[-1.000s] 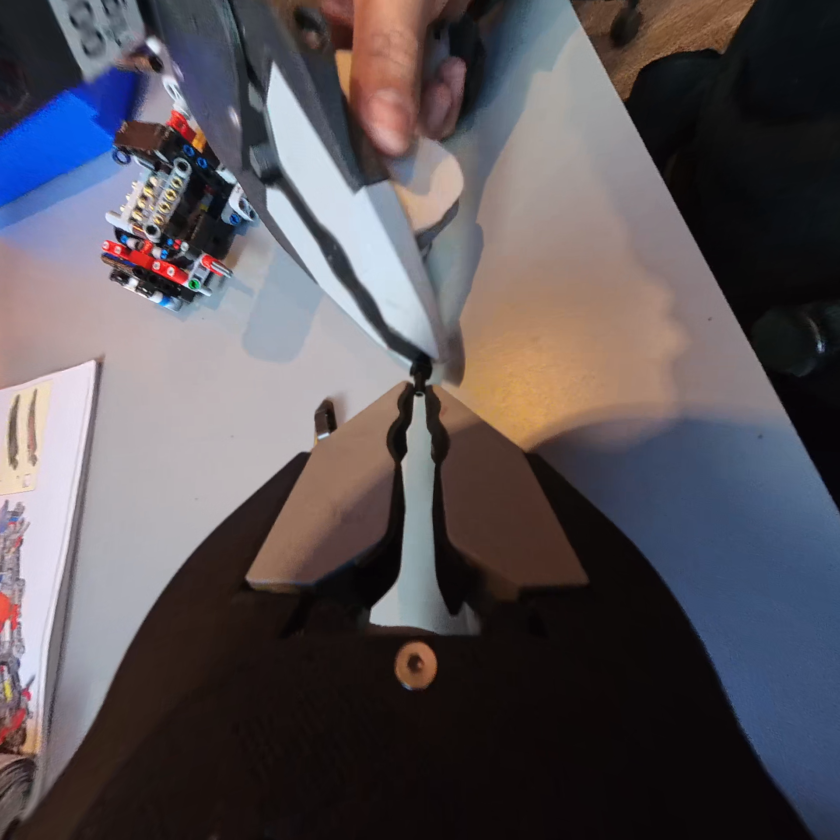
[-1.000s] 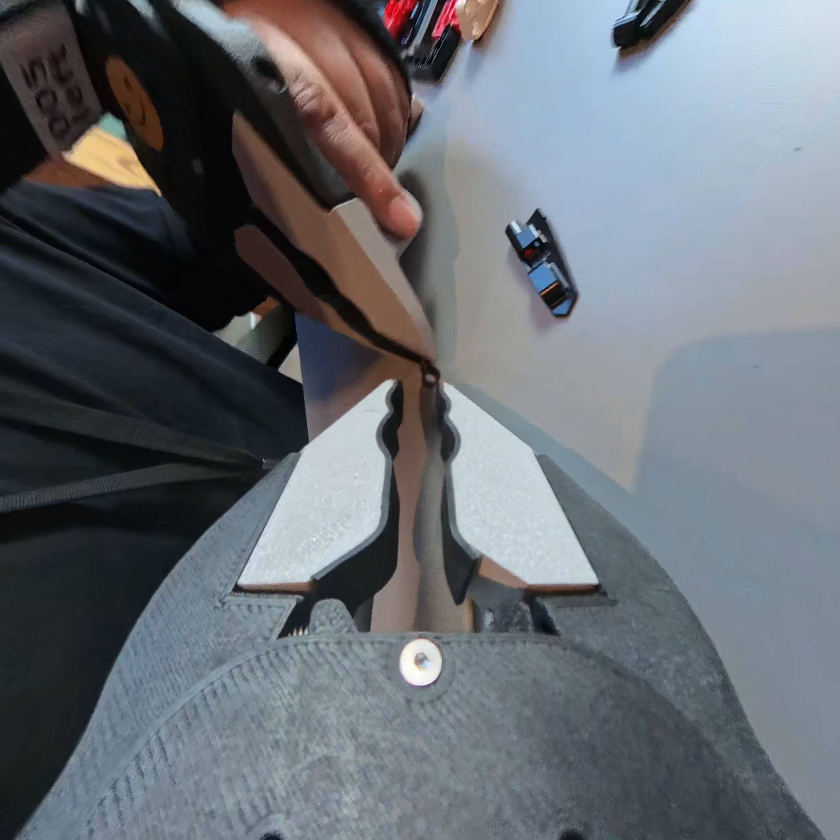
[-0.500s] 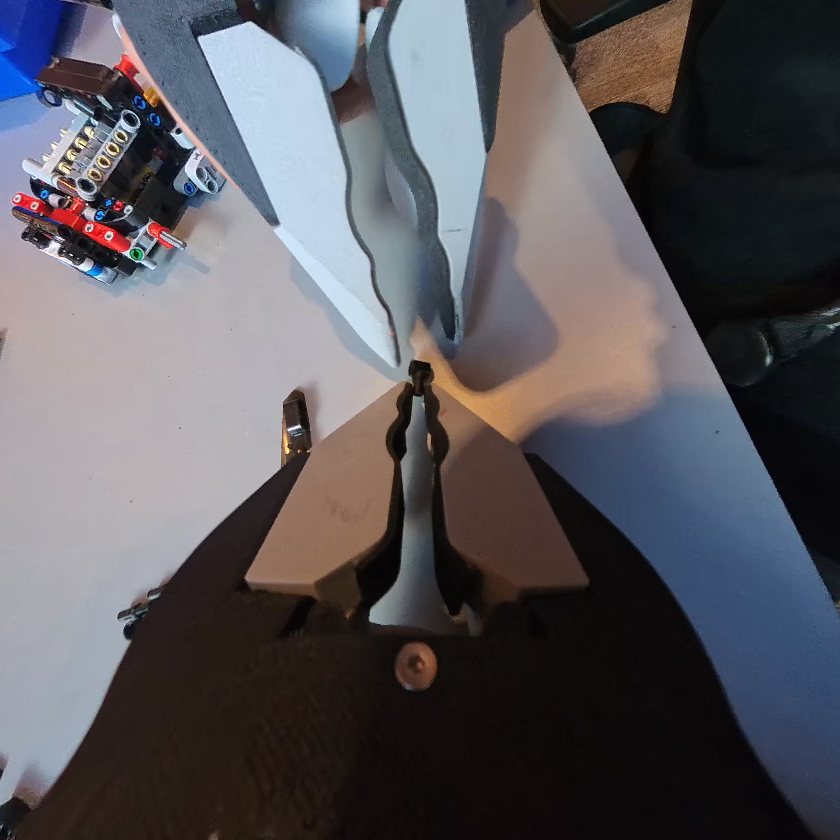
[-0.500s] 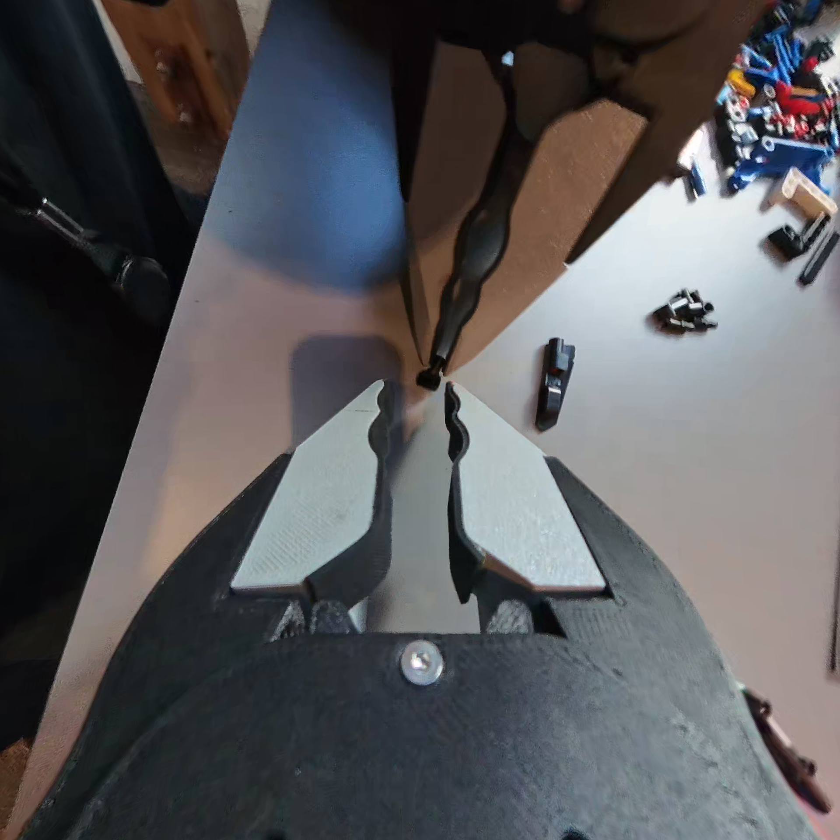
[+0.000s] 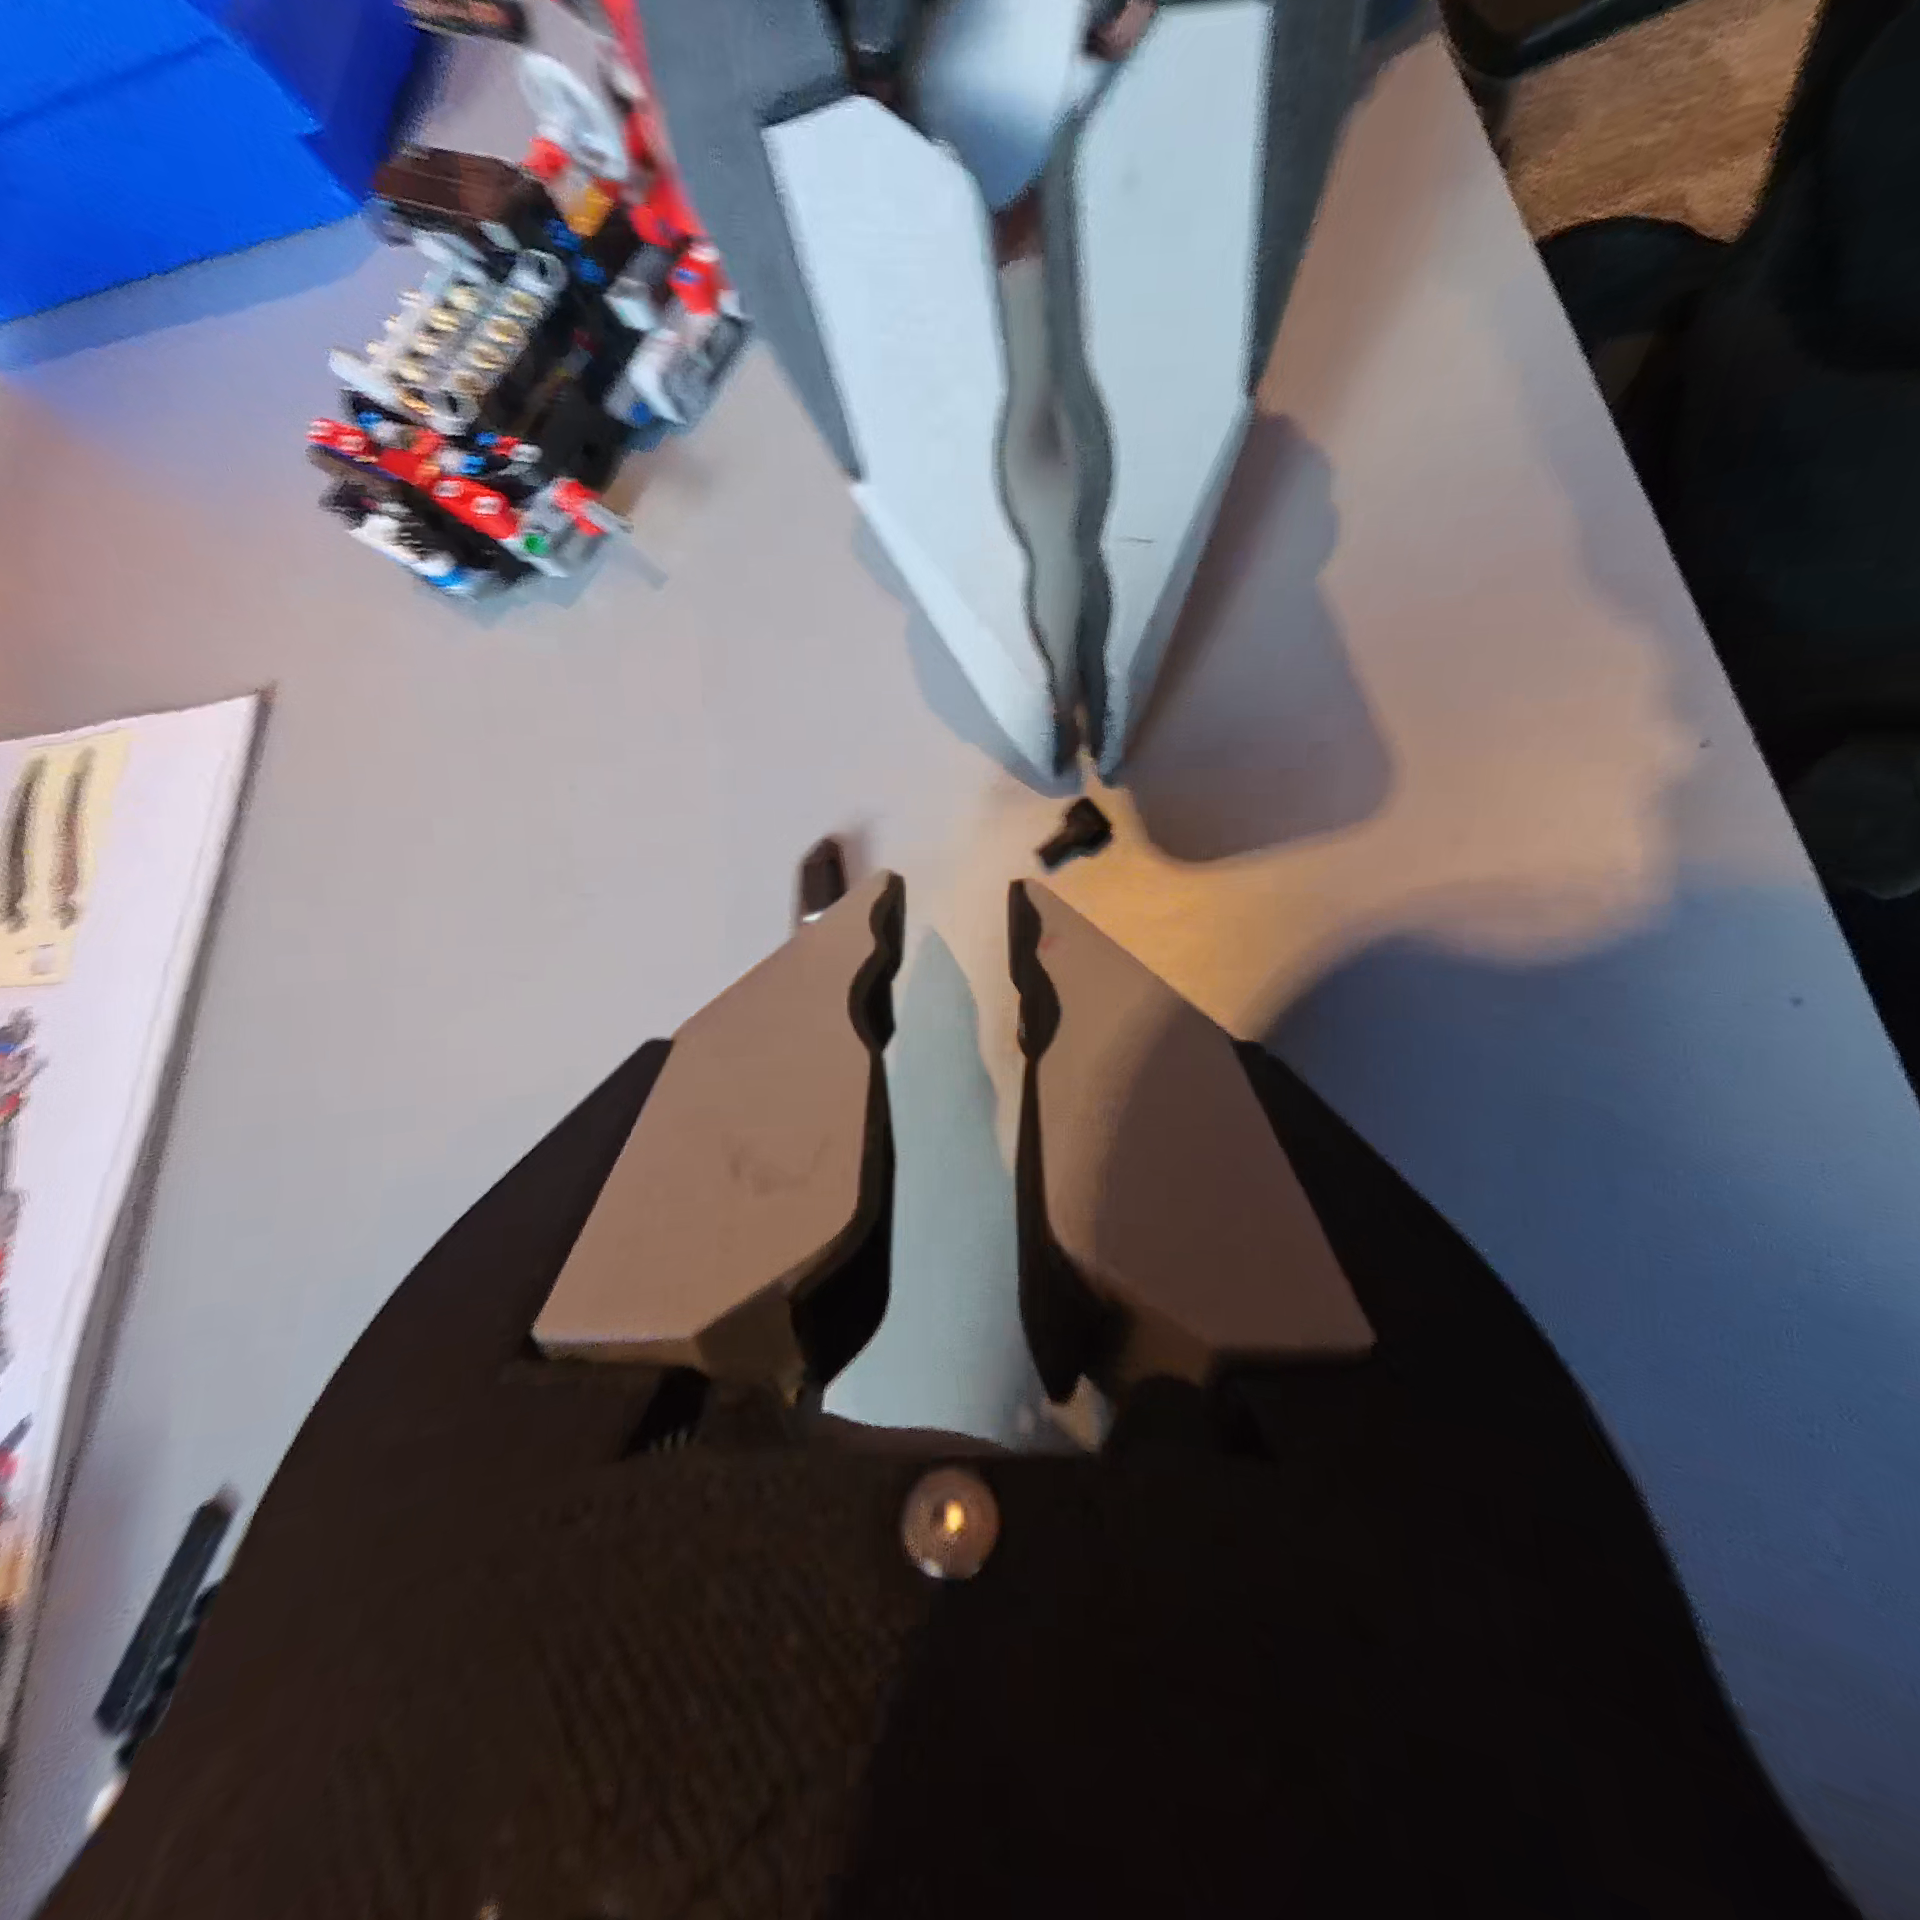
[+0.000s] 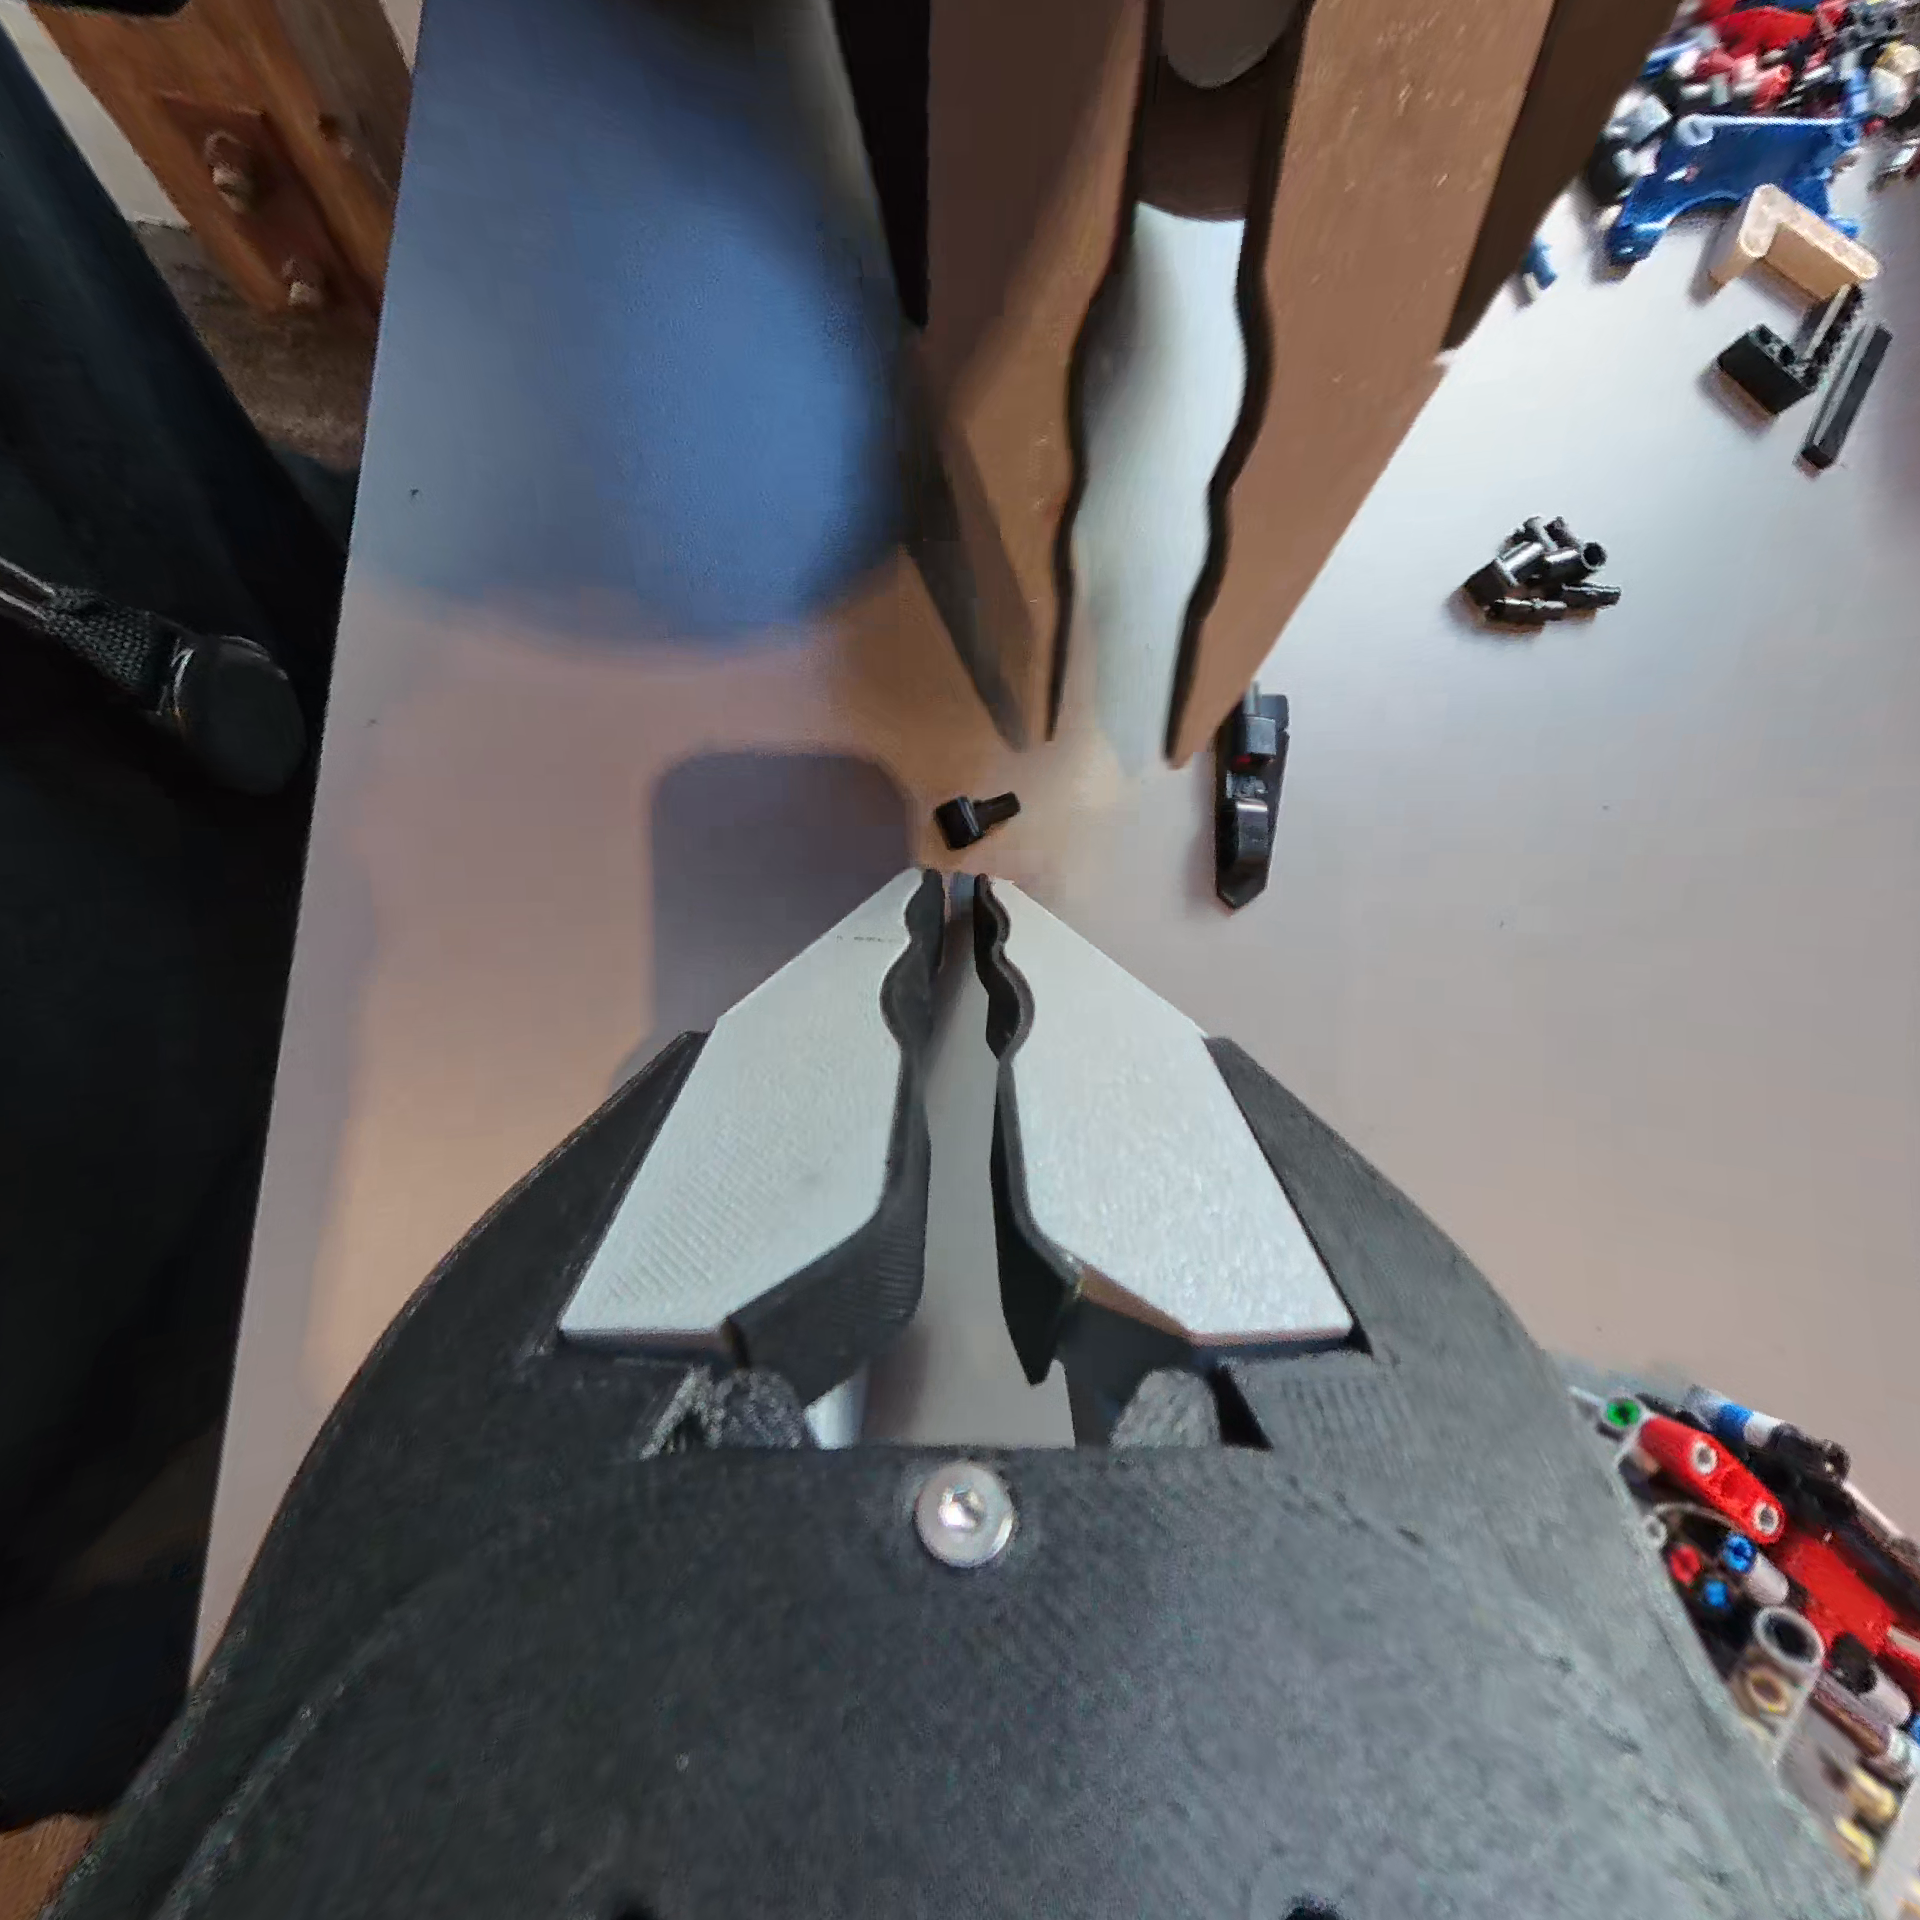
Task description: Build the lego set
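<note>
A small black peg lies loose on the grey table, held by neither gripper. It sits in the gap between the two sets of tips: the left gripper points at it from one side with its jaws spread and nothing between them, and the right gripper faces it from the other side with its jaws nearly pressed together, a thin slit left, also gripping nothing. Just beside the peg, past the left gripper's tips, lies a longer black piece. Farther from the peg on that side are a small heap of black pegs, some black bars and a scattered pile of blue and red parts. Away from the peg on the right gripper's side stands the half-built model, a block of black, red and grey parts, with an open instruction booklet near it. The build looks only part done: one block is assembled, many parts lie loose, and the peg is not yet fitted. A blue box stands behind the model; its contents cannot be seen.
</note>
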A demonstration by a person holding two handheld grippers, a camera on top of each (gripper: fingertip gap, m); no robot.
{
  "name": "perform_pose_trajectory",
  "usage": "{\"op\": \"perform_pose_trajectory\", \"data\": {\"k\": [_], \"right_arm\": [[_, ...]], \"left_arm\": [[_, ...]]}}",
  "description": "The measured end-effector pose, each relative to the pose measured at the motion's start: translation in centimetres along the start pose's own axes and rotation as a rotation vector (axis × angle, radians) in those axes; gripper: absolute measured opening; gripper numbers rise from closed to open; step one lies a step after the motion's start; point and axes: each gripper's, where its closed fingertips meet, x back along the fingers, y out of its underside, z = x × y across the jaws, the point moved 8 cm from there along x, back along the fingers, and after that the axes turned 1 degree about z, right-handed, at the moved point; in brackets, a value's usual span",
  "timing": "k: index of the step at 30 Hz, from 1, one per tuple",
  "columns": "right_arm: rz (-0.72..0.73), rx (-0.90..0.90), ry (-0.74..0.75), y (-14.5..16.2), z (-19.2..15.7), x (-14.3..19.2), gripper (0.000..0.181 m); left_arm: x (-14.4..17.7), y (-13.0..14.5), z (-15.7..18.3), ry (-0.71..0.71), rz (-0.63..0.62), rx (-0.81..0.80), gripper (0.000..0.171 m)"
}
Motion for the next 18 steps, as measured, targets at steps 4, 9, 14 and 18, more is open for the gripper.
{"op": "perform_pose_trajectory", "data": {"k": [4, 9, 14, 18], "right_arm": [[0.049, -0.042, 0.032, 0.1, 0.1, -0.1, 0.01], [0.102, -0.219, 0.032, -0.4, 0.2, -0.3, 0.019], [0.081, -0.33, 0.111, -0.6, 0.1, -0.7, 0.021], [0.07, -0.443, 0.145, -0.8, -0.6, -0.9, 0.021]], "left_arm": [[0.6, 0.0, -2.4, -0.161, 0.029, 0.104, 0.017], [-0.3, 0.9, -2.6, -0.183, -0.053, 0.124, 0.023], [-0.7, 1.1, -2.4, -0.163, -0.095, 0.125, 0.022], [-0.8, 1.2, -2.1, -0.155, -0.116, 0.115, 0.019]]}}
